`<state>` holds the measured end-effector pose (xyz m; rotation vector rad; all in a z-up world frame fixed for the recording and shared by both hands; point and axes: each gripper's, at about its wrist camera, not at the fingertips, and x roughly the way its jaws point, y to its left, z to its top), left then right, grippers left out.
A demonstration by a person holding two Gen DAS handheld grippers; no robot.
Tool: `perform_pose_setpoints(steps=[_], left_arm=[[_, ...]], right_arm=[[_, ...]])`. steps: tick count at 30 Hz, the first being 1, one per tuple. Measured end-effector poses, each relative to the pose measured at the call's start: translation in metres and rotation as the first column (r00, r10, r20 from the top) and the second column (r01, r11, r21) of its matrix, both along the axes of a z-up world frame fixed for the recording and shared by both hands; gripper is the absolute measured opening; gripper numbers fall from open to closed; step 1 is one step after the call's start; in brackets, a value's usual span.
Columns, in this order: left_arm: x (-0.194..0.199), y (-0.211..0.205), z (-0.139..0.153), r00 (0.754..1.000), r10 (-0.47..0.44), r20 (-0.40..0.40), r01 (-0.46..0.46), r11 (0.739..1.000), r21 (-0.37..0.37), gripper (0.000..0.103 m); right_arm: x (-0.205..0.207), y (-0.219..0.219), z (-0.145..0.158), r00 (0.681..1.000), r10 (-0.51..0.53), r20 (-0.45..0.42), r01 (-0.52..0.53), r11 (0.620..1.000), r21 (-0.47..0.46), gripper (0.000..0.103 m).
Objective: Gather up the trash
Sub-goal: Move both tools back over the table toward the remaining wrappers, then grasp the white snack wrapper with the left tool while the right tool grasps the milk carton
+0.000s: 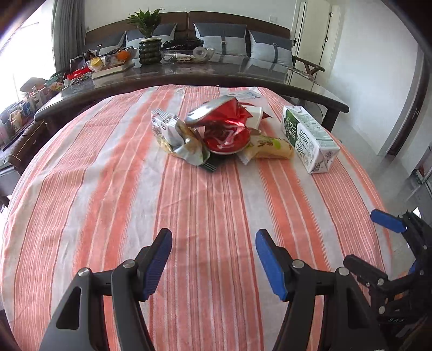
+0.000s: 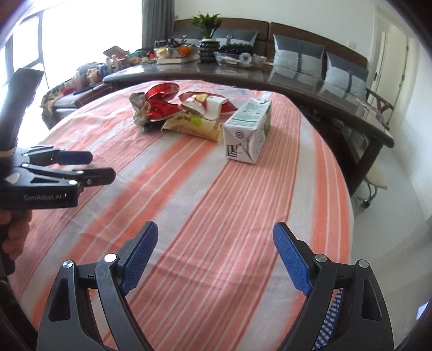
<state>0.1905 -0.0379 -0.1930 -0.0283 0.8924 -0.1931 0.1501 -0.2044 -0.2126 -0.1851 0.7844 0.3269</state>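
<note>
Left wrist view: the left gripper (image 1: 213, 259) is seen w/ jaws spread, nothing between them, over a cloth (image 1: 108, 189) of orange and white stripes. The trash is heaped mid-cloth, well ahead of the fingers: a crumpled red foil bag (image 1: 226, 127) on top, a grey-white wrapper (image 1: 167, 129) touching its left side, a yellow-green wrapper (image 1: 272, 147) tucked under its right. A milk carton (image 1: 307, 137), boxy, white w/ green print, is laid on its side just beside the heap, to the right. Only here is the grey-white wrapper shown fully. The right gripper (image 1: 391, 224) is caught at the right edge, partly cut off. Behind the cloth a dark glossy table (image 1: 216, 74) is crowded w/ a potted plant (image 1: 147, 21), a fruit bowl (image 1: 108, 60) and a glass dish (image 1: 186, 55); a sofa w/ grey cushions (image 1: 221, 35) is set behind it.

Right wrist view: the right gripper (image 2: 216, 256) is held w/ jaws wide apart, empty, blue ribbed pads facing in. The left gripper (image 2: 91, 164) is seen from the side at the left edge, gripped by a hand (image 2: 16, 232) – not visible in the other view. The carton's folded end is turned toward the lens, and a red-white wrapper (image 2: 208, 104) behind the heap is shown more plainly. Nothing stands between the pads and the trash.
</note>
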Motion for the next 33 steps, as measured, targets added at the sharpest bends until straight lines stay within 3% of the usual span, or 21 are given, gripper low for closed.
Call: perform_pose_setpoints(steps=[3, 6, 17, 18, 19, 21, 25, 33], left_arm=[[0.016, 0.017, 0.022, 0.998, 0.02, 0.057, -0.017, 0.998, -0.053, 0.066], [0.041, 0.026, 0.032, 0.997, 0.033, 0.073, -0.029, 0.998, -0.056, 0.066], [0.087, 0.033, 0.023, 0.997, 0.032, 0.074, -0.029, 0.999, -0.037, 0.064], [0.089, 0.033, 0.023, 0.997, 0.03, 0.075, -0.028, 0.999, -0.037, 0.057], [0.091, 0.034, 0.022, 0.997, 0.026, 0.075, -0.024, 0.999, -0.036, 0.041], [0.095, 0.033, 0.02, 0.998, 0.007, 0.058, -0.005, 0.999, -0.039, 0.02], [0.088, 0.036, 0.021, 0.998, 0.001, 0.063, 0.0, 1.0, -0.018, 0.01], [0.024, 0.063, 0.026, 0.998, -0.047, 0.033, 0.048, 0.998, -0.031, 0.008]], right_arm=[[0.002, 0.006, -0.003, 1.0, 0.001, -0.012, -0.001, 1.0, 0.002, 0.088], [0.002, 0.01, -0.006, 1.0, 0.0, -0.018, 0.0, 1.0, 0.005, 0.088], [0.005, 0.012, -0.009, 1.0, -0.003, -0.031, 0.004, 1.0, 0.007, 0.088], [0.005, 0.012, -0.009, 0.999, -0.004, -0.032, 0.004, 1.0, 0.007, 0.088], [0.006, 0.012, -0.01, 0.999, -0.005, -0.032, 0.005, 1.0, 0.007, 0.088], [0.006, 0.012, -0.01, 0.999, -0.006, -0.032, 0.006, 1.0, 0.008, 0.088], [0.009, 0.012, -0.01, 0.999, -0.008, -0.033, 0.008, 1.0, 0.006, 0.088], [0.012, 0.007, -0.009, 0.999, -0.022, -0.037, 0.023, 1.0, 0.018, 0.088]])
